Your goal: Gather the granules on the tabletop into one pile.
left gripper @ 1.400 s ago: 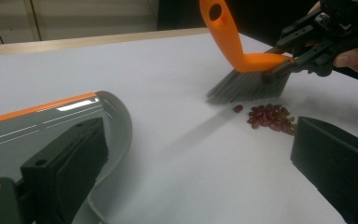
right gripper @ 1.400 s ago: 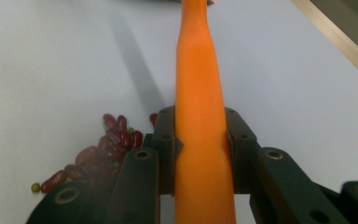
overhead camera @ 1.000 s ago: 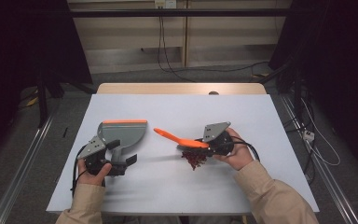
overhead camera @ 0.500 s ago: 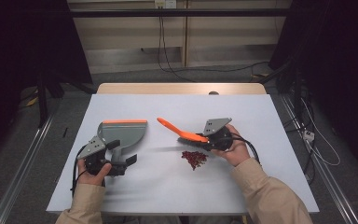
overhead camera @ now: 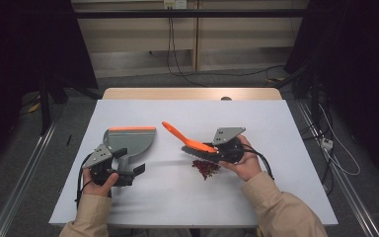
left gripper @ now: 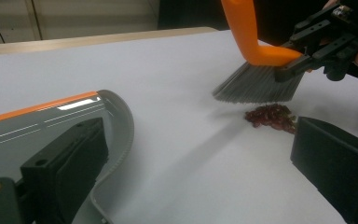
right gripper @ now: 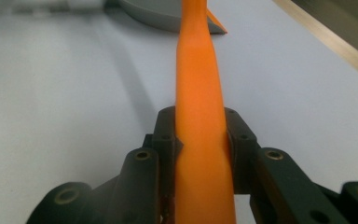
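Right gripper (overhead camera: pixel 225 150) clamped on orange brush (overhead camera: pixel 187 140), just above red crumb pile (overhead camera: pixel 205 168). Left gripper (overhead camera: pixel 121 170) pinching grey dustpan (overhead camera: pixel 131 143), well left of pile.

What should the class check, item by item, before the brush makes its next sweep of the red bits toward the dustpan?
1. Right gripper clamped on the orange brush: ok, jaws pinch its handle.
2. Left gripper holding the grey dustpan: cannot tell, jaws look spread in the left gripper view.
3. Bristles down on the table: not ok, they hang just above the red crumbs.
4. Crumbs gathered in one pile: ok.
5. Path from pile to dustpan free: ok.
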